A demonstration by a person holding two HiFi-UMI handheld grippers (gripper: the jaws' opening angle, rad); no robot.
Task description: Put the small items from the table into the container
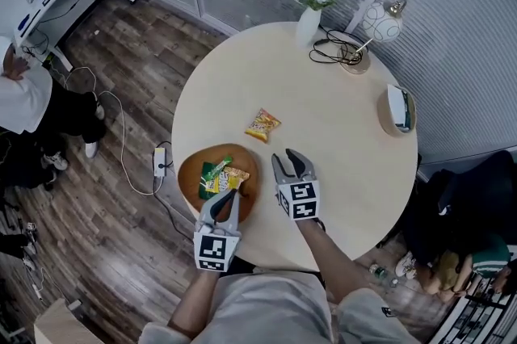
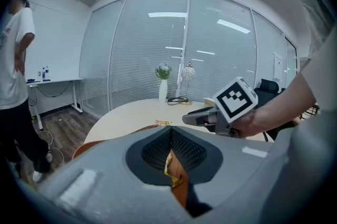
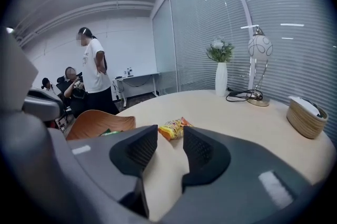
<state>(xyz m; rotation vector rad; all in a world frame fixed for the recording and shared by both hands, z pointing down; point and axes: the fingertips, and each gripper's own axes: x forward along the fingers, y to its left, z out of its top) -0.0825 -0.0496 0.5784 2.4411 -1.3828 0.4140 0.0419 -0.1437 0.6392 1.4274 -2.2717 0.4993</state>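
Left gripper hung over the near rim of the brown bowl, jaws drawn together to a thin slit. Through that slit the left gripper view showed only bowl wood and a scrap of yellow wrapper; whether the pads pinched anything could not be told. Right gripper sat just beside the bowl's right rim, above bare table, jaws apart, nothing between the pads. In the right gripper view the orange snack packet lay flat on the table beyond the jaws, apart from them.

Bowl stood at the table's near-left edge. Inside it lay a green packet and a yellow packet, touching. Orange snack packet was near the table's middle, just past the bowl's far rim. White vase of flowers stood at the far edge, with a round lamp and a coiled black cable beside it. Woven basket sat at the right edge. Power strip lay on the floor off the left edge, and a person in white stood farther left.
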